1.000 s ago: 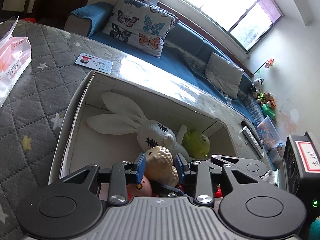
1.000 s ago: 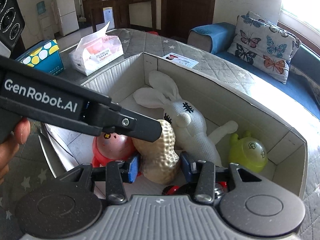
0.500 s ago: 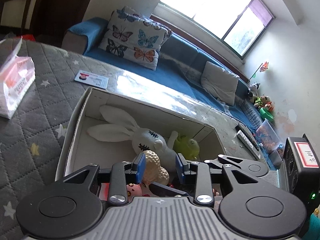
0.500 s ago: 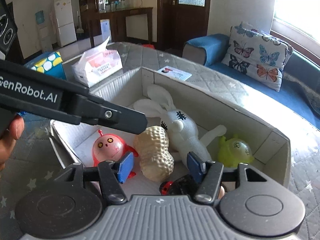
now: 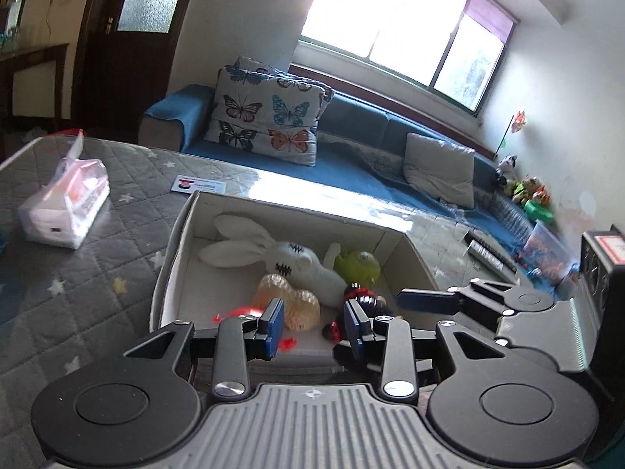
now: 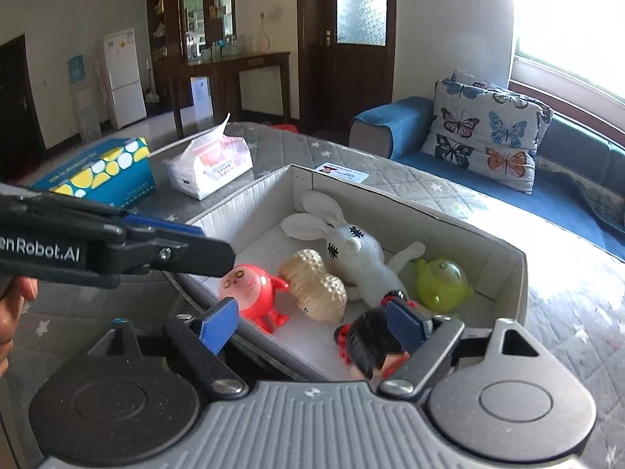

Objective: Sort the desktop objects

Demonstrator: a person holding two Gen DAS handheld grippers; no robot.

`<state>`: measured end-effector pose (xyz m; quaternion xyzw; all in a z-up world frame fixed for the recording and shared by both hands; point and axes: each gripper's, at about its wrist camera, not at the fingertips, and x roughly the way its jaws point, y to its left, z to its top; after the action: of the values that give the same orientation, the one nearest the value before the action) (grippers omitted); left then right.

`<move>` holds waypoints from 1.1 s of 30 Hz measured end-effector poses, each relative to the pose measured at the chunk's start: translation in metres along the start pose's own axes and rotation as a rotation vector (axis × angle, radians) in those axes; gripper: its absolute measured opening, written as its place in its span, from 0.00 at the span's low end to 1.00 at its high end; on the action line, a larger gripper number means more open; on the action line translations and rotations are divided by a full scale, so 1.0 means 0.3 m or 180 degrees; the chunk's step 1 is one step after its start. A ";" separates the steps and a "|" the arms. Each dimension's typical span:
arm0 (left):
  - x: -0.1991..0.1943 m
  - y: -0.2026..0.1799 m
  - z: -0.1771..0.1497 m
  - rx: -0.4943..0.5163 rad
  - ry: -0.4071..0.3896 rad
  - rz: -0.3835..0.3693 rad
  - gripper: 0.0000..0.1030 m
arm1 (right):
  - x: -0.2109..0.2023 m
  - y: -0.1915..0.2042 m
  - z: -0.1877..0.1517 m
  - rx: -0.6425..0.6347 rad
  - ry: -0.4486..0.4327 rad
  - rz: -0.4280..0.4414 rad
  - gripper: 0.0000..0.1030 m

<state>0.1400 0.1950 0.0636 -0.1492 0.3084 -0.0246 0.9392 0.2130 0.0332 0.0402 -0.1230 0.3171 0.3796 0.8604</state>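
A white cardboard box (image 6: 504, 269) on the grey quilted table holds a white rabbit plush (image 6: 359, 250), a beige peanut toy (image 6: 318, 285), a red round figure (image 6: 252, 287), a green round toy (image 6: 441, 283) and a black-haired doll (image 6: 371, 346). The box (image 5: 172, 265) also shows in the left wrist view with the rabbit (image 5: 273, 254) and peanut (image 5: 285, 305). My right gripper (image 6: 312, 322) is open and empty above the box's near edge. My left gripper (image 5: 314, 326) is open and empty, raised over the same edge.
A tissue pack (image 6: 211, 164), a blue and yellow tissue box (image 6: 97, 176) and a card (image 6: 345, 174) lie on the table behind the box. A blue sofa with a butterfly cushion (image 6: 488, 144) stands beyond. A black device (image 5: 601, 269) is at the right.
Both grippers let go of the peanut toy, opened wider and pulled up and back from the box. The peanut now lies in the box beside the rabbit.
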 end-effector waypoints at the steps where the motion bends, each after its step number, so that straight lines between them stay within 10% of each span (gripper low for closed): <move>1: -0.015 -0.012 -0.012 0.0041 -0.0010 0.0044 0.36 | -0.016 0.004 -0.012 0.0019 -0.0022 -0.0003 0.85; 11: -0.124 -0.091 -0.139 0.0213 -0.0064 0.0237 0.36 | -0.158 0.028 -0.137 0.0171 -0.0226 -0.0135 1.00; 33: -0.210 -0.197 -0.339 0.0559 -0.0177 0.0803 0.36 | -0.321 0.079 -0.333 0.0428 -0.0578 -0.0459 1.00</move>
<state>0.0321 0.1203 0.0393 -0.0272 0.2952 0.0708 0.9524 0.1015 -0.0511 0.0257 -0.0527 0.2530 0.3041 0.9169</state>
